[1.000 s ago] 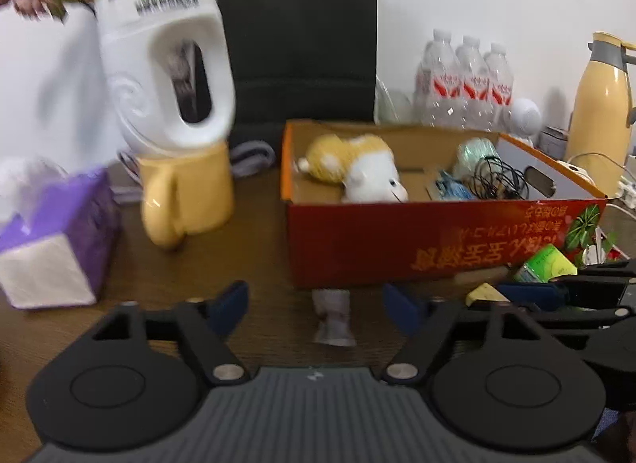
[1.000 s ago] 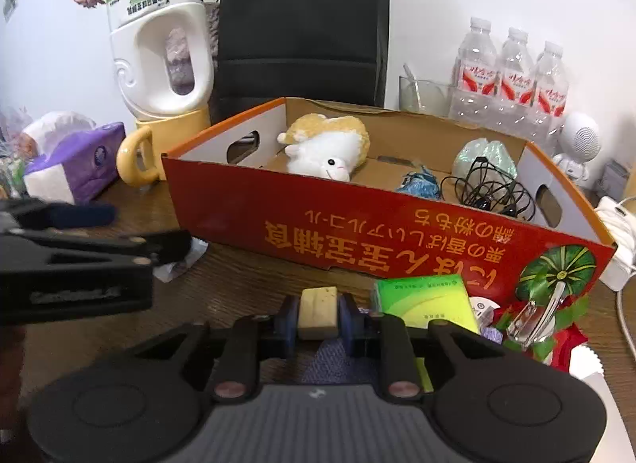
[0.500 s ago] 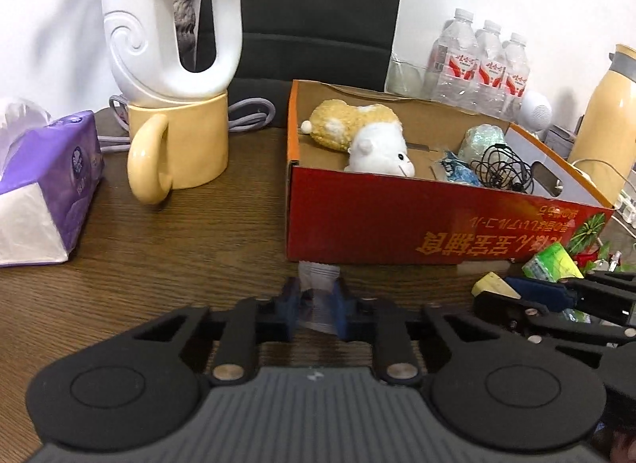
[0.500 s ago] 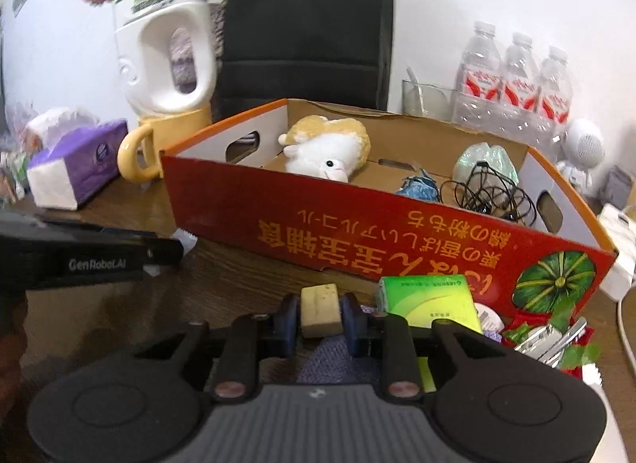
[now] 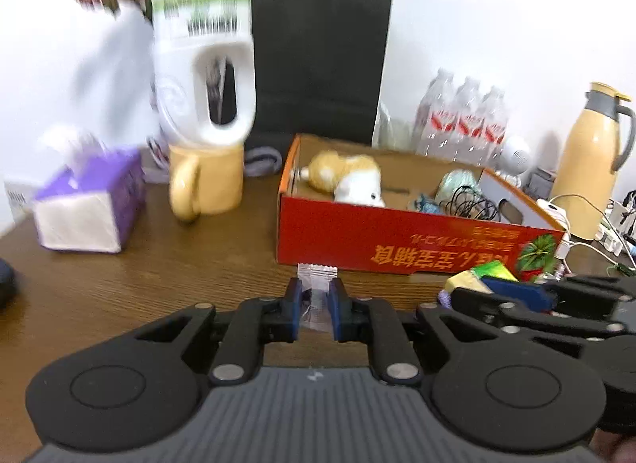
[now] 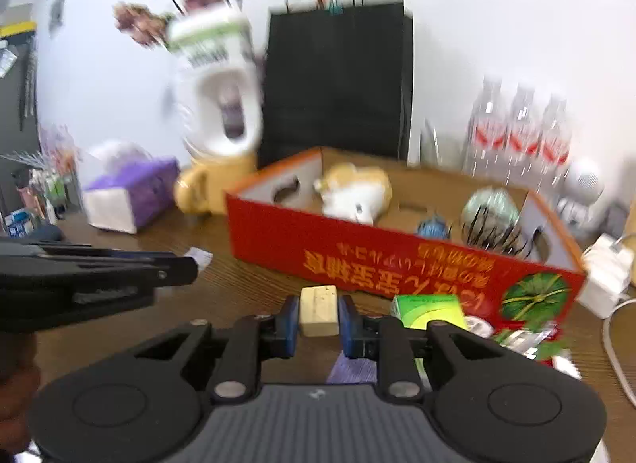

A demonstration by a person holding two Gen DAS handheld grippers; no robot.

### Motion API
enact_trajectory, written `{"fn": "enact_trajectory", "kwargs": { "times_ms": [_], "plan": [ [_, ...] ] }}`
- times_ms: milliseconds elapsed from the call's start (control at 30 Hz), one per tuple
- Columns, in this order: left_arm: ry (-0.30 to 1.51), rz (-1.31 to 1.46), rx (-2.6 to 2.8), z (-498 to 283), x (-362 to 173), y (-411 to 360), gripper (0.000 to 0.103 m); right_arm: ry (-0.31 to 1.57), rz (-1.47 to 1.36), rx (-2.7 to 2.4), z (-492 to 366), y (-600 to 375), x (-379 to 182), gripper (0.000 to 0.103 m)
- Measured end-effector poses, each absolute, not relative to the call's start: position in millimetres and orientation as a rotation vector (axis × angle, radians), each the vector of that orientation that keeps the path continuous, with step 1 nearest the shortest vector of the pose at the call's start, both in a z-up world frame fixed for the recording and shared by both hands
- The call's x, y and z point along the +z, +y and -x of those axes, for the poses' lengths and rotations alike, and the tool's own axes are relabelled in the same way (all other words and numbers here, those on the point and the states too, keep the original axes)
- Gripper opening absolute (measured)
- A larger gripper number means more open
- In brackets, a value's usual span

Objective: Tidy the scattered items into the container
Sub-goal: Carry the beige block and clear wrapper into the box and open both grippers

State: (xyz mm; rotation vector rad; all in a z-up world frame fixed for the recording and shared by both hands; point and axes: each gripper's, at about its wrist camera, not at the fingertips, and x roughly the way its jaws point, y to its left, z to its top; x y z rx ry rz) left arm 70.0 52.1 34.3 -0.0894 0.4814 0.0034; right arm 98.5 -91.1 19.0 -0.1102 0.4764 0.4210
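Note:
My left gripper (image 5: 316,292) is shut on a small clear sachet (image 5: 317,276), held just above the wooden table in front of the red cardboard box (image 5: 397,240). My right gripper (image 6: 318,304) holds a pale yellow block (image 6: 318,310), its jaws closing tighter on the block's sides, also in front of the box (image 6: 357,260). The box holds a plush toy (image 5: 349,176), a black cable (image 5: 473,204) and small wrapped items. A green carton (image 6: 427,310) lies by the box's near right corner. Each gripper shows at the side of the other's view.
A yellow mug (image 5: 206,184) carrying a white jug (image 5: 206,77) and a purple tissue box (image 5: 91,208) stand to the left. Behind the box are a black bag (image 5: 318,65), water bottles (image 5: 461,121) and a yellow thermos (image 5: 592,160). A white charger (image 6: 608,272) sits at the right.
My left gripper closed on the sachet and raised it off the table. Both grippers drew back and rose a little, and the right one kept the yellow block.

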Motion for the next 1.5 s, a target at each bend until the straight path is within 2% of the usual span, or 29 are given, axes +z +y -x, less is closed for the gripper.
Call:
{"fn": "enact_trajectory", "kwargs": {
  "times_ms": [333,567,833,1000,1167,1333,1500],
  "plan": [
    [0.349,0.041,-0.049,22.8,47.8,11.6,0.015,0.380,0.024,0.328,4.6,-139.8,40.4,0.020],
    [0.336,0.045,-0.085,69.5,46.6,-6.2,0.015,0.326,0.031,0.309,55.1,-157.3,47.8,0.020],
    [0.317,0.035,-0.119,71.6,57.2,-14.2,0.015,0.314,-0.009,0.339,68.2,-161.6,51.1,0.020],
    [0.354,0.147,-0.228,7.7,88.7,-4.1,0.015,0.279,-0.026,0.362,23.5,-170.6,75.7,0.020],
    [0.311,0.147,-0.246,-90.0,141.1,-4.4,0.015,0.278,-0.045,0.367,-72.6,-184.1,123.2,0.020],
    [0.414,0.170,-0.273,-200.7,170.9,-13.9,0.015,0.440,-0.126,0.375,-203.5,-194.8,151.9,0.020],
    [0.681,0.195,-0.244,-312.2,134.1,-24.1,0.015,0.700,-0.162,0.400,-330.1,-184.8,135.5,0.020]
  ]
}}
